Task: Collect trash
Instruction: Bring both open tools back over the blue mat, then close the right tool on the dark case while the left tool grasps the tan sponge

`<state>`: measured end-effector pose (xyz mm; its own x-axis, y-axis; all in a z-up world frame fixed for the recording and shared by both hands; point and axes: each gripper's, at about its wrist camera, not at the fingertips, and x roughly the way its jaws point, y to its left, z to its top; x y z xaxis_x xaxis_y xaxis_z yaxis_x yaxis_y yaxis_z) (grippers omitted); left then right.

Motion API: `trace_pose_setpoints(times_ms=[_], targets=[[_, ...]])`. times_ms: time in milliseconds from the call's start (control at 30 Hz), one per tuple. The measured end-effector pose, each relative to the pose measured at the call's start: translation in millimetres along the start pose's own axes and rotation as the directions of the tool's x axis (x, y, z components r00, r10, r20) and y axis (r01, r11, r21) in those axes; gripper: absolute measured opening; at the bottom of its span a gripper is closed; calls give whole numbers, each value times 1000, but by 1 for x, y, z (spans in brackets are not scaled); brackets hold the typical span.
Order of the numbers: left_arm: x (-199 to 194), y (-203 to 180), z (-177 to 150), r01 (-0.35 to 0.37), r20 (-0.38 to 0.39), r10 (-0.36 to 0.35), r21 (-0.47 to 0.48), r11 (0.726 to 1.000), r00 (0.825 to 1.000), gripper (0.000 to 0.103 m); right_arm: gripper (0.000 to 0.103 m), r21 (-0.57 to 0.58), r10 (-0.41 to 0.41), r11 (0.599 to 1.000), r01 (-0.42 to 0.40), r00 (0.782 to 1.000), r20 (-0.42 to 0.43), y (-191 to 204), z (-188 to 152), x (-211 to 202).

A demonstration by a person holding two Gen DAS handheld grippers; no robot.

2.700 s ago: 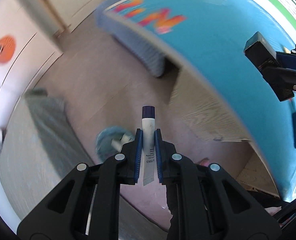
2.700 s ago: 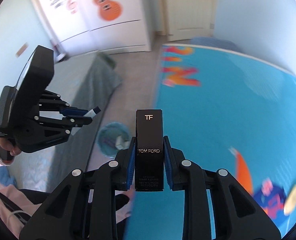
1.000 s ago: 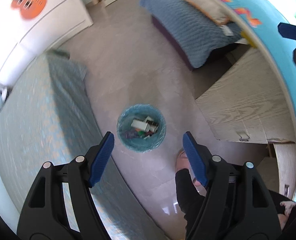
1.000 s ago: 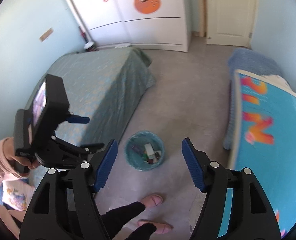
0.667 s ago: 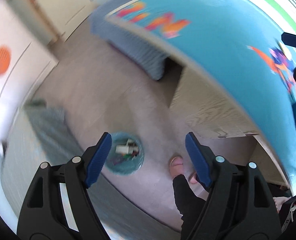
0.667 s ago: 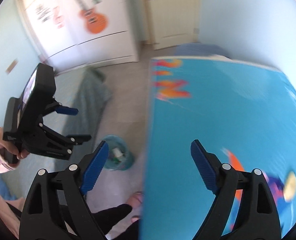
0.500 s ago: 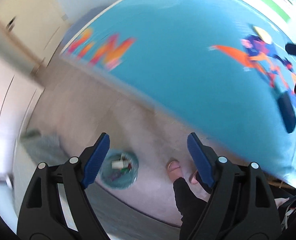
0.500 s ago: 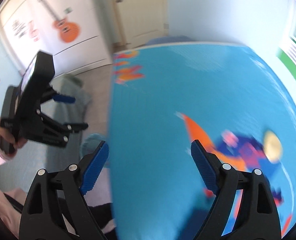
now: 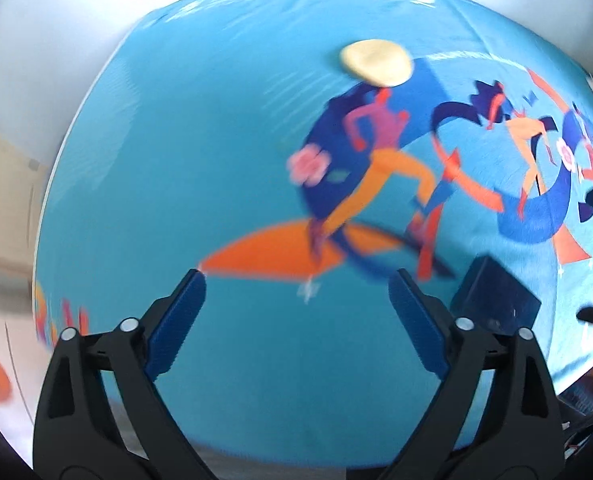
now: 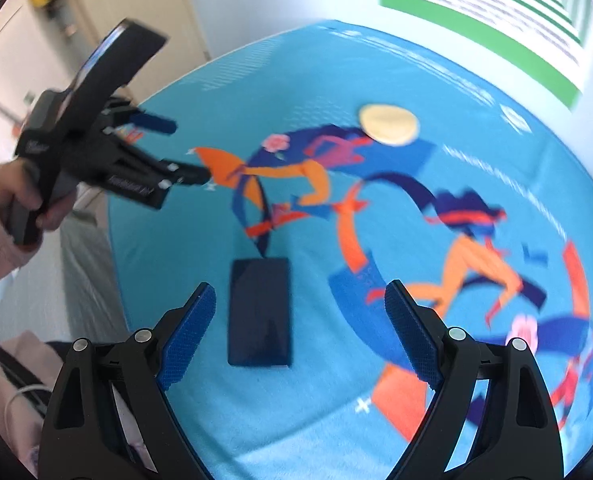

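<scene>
A dark navy flat box [image 10: 259, 312] lies on the blue printed bedspread [image 10: 376, 60], just ahead and left of my open, empty right gripper [image 10: 299, 330]. The same box [image 9: 494, 300] shows at the right in the left wrist view. My left gripper [image 9: 296, 324] is open and empty above the bedspread [image 9: 200, 128]. The left gripper [image 10: 168, 148] also shows held over the bed's left side in the right wrist view. The trash bin is out of view.
A green-striped poster [image 10: 476, 12] hangs on the wall behind the bed. A grey-covered bed [image 10: 80, 280] lies to the left. A white door [image 10: 136, 4] stands at the far left.
Both grippers held items, released them over the bin and opened. Since then both have swung from the floor bin up to the blue bed; the navy box has come into view.
</scene>
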<state>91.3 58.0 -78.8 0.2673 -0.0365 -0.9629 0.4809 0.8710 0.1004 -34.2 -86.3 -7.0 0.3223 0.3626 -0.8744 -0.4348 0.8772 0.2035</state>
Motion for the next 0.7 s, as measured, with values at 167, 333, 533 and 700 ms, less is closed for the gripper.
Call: trace_pose_setpoints(times_ms=[167, 333, 533, 700], targets=[[14, -15, 44, 40, -2, -41, 188, 981, 999, 94, 86, 126, -56, 990, 56, 998, -10, -5, -16, 6], [33, -23, 77, 79, -8, -81, 340, 937, 997, 95, 86, 234, -126, 964, 130, 991, -35, 11, -30, 24], [49, -36, 109, 106, -10, -116, 485, 868, 993, 95, 86, 362, -170, 915, 180, 984, -61, 24, -33, 42], [62, -44, 127, 133, -29, -140, 552, 823, 990, 95, 86, 390, -210, 893, 224, 975, -79, 30, -30, 46]])
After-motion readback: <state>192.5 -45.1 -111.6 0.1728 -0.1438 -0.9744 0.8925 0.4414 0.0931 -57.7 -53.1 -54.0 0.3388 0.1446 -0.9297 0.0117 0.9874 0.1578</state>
